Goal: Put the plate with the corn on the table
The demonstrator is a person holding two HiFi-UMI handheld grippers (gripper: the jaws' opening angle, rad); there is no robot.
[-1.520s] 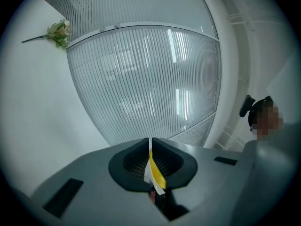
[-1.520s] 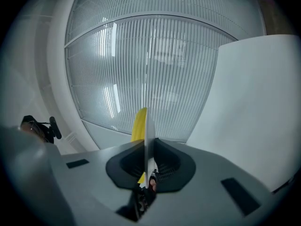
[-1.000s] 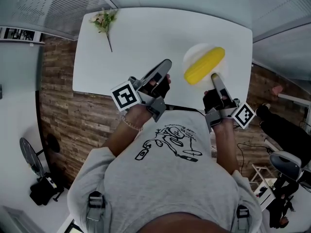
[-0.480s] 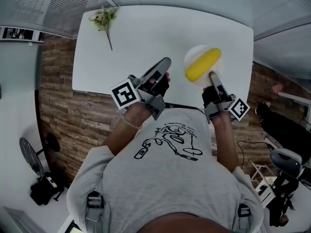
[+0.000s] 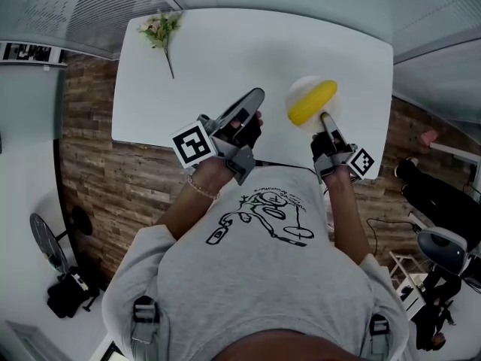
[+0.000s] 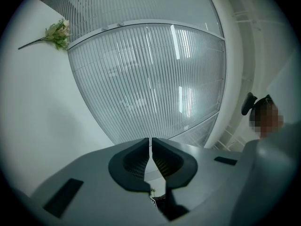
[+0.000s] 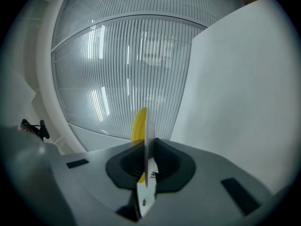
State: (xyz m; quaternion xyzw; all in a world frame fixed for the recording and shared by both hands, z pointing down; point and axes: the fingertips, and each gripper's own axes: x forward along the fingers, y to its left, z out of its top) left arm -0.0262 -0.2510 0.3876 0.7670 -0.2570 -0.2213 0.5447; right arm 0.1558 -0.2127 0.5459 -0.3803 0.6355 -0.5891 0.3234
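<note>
A white plate [image 5: 304,89] carrying a yellow corn cob [image 5: 311,102] hangs over the right part of the white table [image 5: 225,59]. My right gripper [image 5: 325,116] is shut on the plate's near rim. In the right gripper view the plate [image 7: 149,140] shows edge-on between the jaws, with the corn [image 7: 138,124] on its left side. My left gripper [image 5: 258,94] is over the table's near edge, shut with nothing in it. In the left gripper view its jaws [image 6: 150,147] meet with nothing between them.
A small flower sprig [image 5: 160,32] lies at the table's far left corner, and shows in the left gripper view as the sprig [image 6: 54,33]. Ribbed glass panels [image 6: 146,74] stand beyond the table. A wooden floor [image 5: 86,149] runs left of it.
The right gripper has come down with the plate and corn, which now look smaller and nearer the table top. The left gripper has stayed put.
</note>
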